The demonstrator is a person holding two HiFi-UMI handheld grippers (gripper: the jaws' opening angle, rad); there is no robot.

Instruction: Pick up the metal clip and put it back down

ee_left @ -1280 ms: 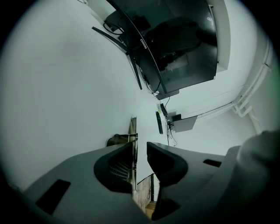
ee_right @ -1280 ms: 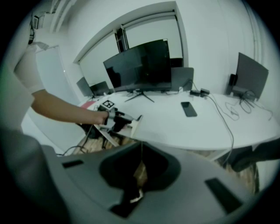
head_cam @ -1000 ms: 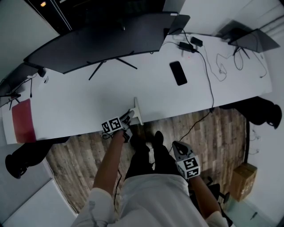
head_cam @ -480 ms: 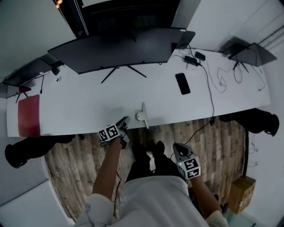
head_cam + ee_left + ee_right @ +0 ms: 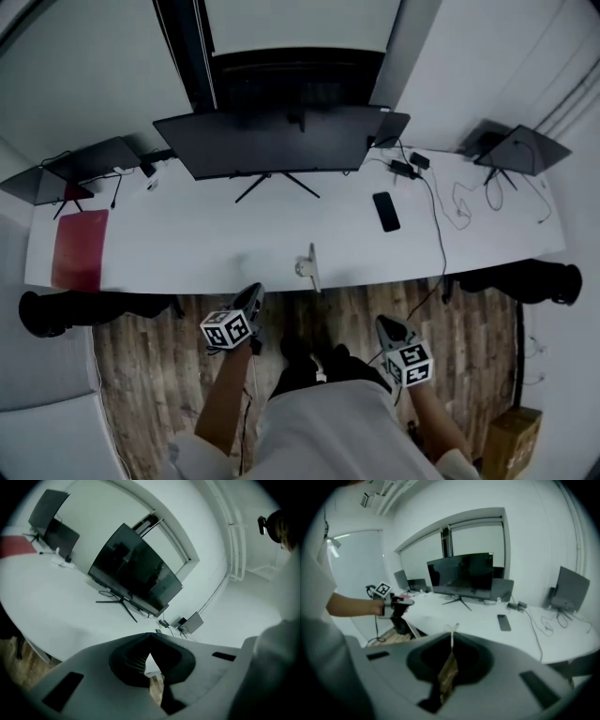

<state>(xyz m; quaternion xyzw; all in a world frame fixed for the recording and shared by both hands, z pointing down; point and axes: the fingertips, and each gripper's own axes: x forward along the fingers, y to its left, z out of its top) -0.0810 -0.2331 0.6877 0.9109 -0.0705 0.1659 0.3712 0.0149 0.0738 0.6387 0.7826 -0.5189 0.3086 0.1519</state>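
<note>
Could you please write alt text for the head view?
A metal clip sits at the front edge of the white desk. The left gripper, jaws just closed on nothing, and the right gripper hover short of it above the wood floor.

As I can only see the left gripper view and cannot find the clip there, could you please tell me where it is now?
Observer: The silver metal clip rests at the near edge of the long white desk, touched by neither gripper.
Operator: Thank you. Where is the left gripper relative to it?
Observer: The left gripper is off the desk, over the brown wooden floor, left of the clip and nearer the person. Its jaws have just closed on nothing.
Operator: And the right gripper?
Observer: The right gripper hangs over the floor, right of the clip, with its jaws together and empty.
</note>
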